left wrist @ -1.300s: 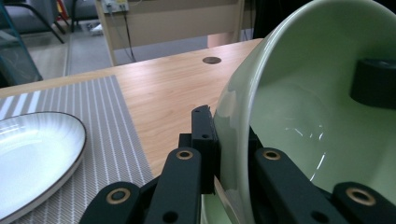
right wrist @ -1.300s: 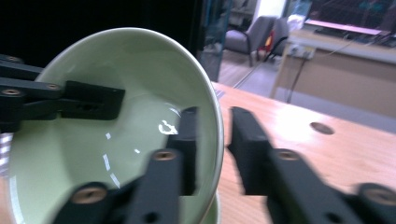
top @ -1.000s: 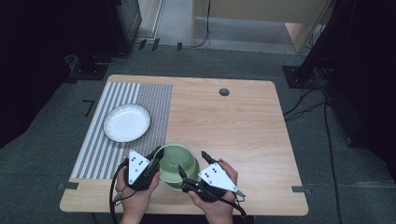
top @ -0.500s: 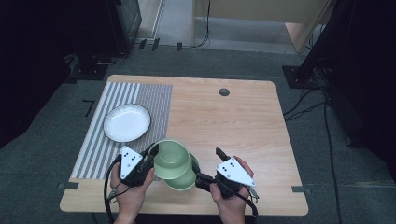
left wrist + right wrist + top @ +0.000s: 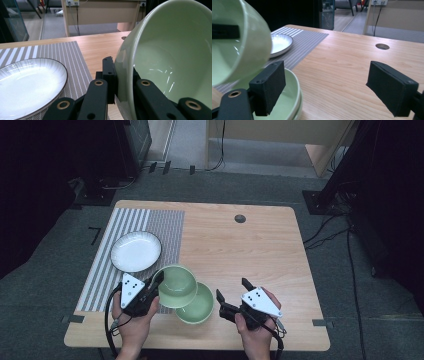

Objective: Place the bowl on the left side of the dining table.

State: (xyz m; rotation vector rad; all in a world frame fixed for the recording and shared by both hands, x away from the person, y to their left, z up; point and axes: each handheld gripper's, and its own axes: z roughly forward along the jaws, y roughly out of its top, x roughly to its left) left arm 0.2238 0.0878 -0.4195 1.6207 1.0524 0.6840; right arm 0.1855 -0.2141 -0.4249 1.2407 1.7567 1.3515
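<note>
Since the earlier frame, the left gripper (image 5: pixel 156 285), jaws clamped on the upper green bowl's (image 5: pixel 176 286) rim, has lifted it leftward off the lower green bowl (image 5: pixel 199 306) at the bench's (image 5: pixel 240 250) near edge; the right gripper (image 5: pixel 232 296), jaws open and empty, moved right. Two bowls, one white plate (image 5: pixel 135 251), one striped placemat (image 5: pixel 165 227).

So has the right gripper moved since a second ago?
Yes. The right gripper has drawn back from the lower green bowl, toward the table's right edge.

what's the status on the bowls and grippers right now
Left gripper shut on upper green bowl, lifted and tilted. Right gripper open, empty. Lower green bowl on table. White plate on striped mat, nearby.
</note>
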